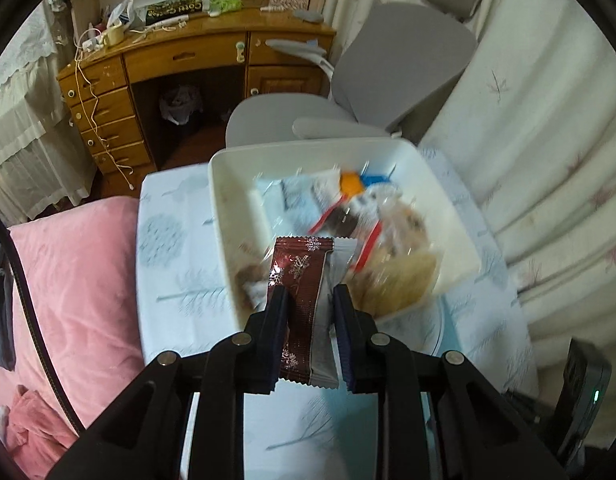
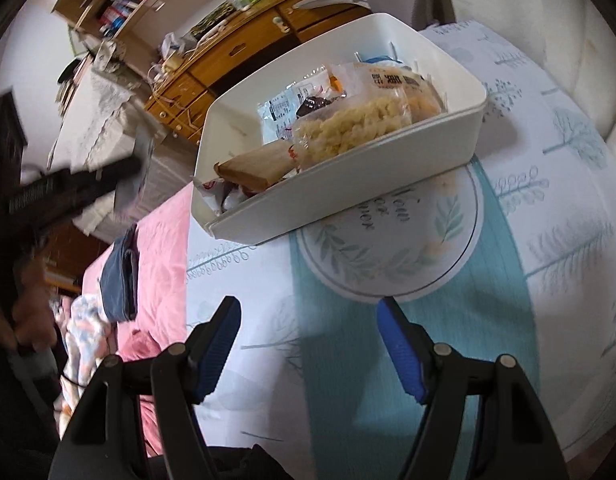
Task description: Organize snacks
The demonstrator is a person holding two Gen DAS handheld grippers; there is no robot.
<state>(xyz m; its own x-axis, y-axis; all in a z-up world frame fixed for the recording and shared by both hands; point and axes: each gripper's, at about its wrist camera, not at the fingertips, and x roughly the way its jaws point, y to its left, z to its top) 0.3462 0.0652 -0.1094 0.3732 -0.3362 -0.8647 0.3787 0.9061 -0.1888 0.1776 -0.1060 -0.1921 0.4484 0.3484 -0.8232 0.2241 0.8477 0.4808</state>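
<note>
My left gripper (image 1: 310, 294) is shut on a dark red snack packet with silver snowflakes (image 1: 301, 300), held upright above the near edge of a white bin (image 1: 223, 200). A grey-silver packet (image 1: 328, 320) is pinched beside it between the same pads. The bin holds several snacks, blurred in the left wrist view. In the right wrist view the white bin (image 2: 348, 184) shows a clear bag of pale puffed snacks (image 2: 348, 128) and a brown packet (image 2: 251, 168). My right gripper (image 2: 308, 316) stands open with nothing between its fingers, over the printed cloth in front of the bin.
The bin sits on a cloth with blue tree prints (image 2: 548, 220) and a round leaf motif (image 2: 388, 248). A pink blanket (image 1: 75, 264) lies to the left. A grey chair (image 1: 388, 80) and a wooden desk (image 1: 179, 64) stand behind. The other handheld gripper (image 2: 67, 188) shows at left.
</note>
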